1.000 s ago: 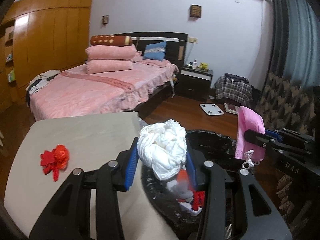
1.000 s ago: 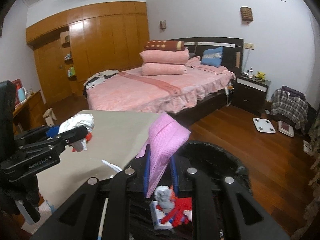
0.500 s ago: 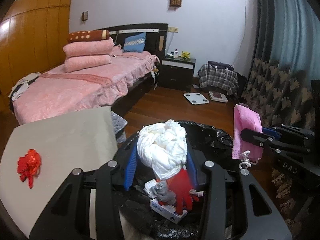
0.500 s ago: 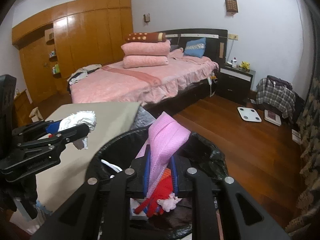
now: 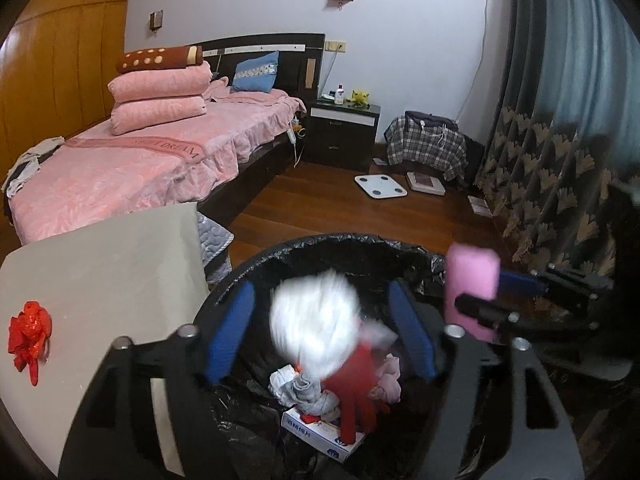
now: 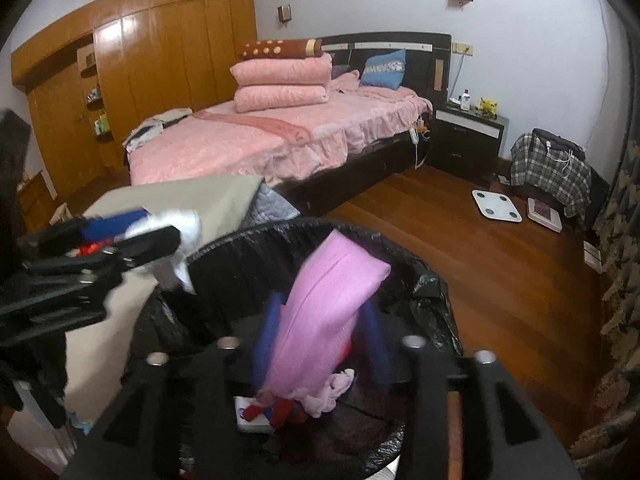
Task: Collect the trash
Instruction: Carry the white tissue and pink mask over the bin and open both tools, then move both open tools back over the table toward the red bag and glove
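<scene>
A bin with a black liner stands beside the beige table; inside lie a red glove, a small box and bits of cloth. My left gripper hangs over it, jaws opening. A blurred white crumpled wad sits loose between the blue pads with gaps on both sides. My right gripper is over the bin too, jaws opening. The pink face mask leans on the left pad and is clear of the right one. A red crumpled scrap lies on the table.
A pink bed fills the back left, with a dark nightstand beside it. A white scale and a plaid bag are on the wooden floor. Patterned curtains hang close on the right.
Both grippers moved from the table edge over the bin and sank toward it. Their jaws, shut on the wad and the mask before, have spread, and both items are coming loose.
</scene>
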`<state>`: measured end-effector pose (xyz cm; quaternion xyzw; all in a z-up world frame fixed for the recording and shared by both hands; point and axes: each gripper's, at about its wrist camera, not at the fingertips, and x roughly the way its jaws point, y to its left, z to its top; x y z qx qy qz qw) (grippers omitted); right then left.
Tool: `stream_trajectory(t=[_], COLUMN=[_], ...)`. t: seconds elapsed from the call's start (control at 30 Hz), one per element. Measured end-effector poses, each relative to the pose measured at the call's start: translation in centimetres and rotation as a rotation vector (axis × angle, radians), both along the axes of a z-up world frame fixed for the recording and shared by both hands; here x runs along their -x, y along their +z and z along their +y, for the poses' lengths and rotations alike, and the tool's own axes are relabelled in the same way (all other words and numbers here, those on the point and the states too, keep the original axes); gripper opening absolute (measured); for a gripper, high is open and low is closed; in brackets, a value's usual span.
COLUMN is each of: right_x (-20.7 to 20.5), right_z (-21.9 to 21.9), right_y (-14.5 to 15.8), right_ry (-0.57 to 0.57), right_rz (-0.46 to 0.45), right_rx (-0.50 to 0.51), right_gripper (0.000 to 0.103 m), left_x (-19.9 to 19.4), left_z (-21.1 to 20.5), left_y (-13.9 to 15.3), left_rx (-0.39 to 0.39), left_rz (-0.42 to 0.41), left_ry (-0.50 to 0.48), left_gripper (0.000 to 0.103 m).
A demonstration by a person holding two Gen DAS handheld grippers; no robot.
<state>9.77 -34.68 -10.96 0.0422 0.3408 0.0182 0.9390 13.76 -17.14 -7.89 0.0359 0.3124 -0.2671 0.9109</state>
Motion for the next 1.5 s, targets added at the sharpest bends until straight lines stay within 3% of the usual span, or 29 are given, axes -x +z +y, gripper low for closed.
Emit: stream_trajectory(t=[0.07, 0.2, 0.27, 0.5, 0.83, 1.2, 1.5], right_x=[0.1, 1.0, 1.3, 2.4, 1.0, -2.9, -6.9], right_z=[-0.2, -0.3, -0.2, 0.6, 5.9, 15.1, 23.4], right_y=[-0.3, 0.0, 0.3, 2.6, 5.1, 5.0, 2.9], right_ry=[-0.006, -0.021, -0.019, -0.013, 0.053, 0.178, 0.268], right_rz=[0.009, -0.021, -0.035, -0.105, -0.169, -0.173, -0.143], right_rx=[-0.005, -0.005, -0.004, -0.049, -0.069, -0.057, -0.06], right_gripper=[0.056, 0.091, 0.095, 0.097, 0.097, 0.097, 0.097], left_x=[-0.1, 0.0, 0.2, 1.0, 2.4, 2.2, 0.4], left_z=[0.4, 1.5, 2.4, 6.7, 14.5, 23.9, 31.9], left_y=[0.1, 1.0, 1.6, 3.7, 5.6, 5.3, 3.0], left_rx=[0.002, 0.007, 0.009, 0.027, 0.015, -0.008, -0.048], left_rz=[0.003, -0.018, -0.028, -0.063, -0.123, -0.127, -0.102], left_ry=[0.004, 0.029, 0.048, 0.138, 0.296, 0.463, 0.583], left_gripper=[0.073, 0.084, 0.087, 0.091, 0.091, 0.091, 0.091])
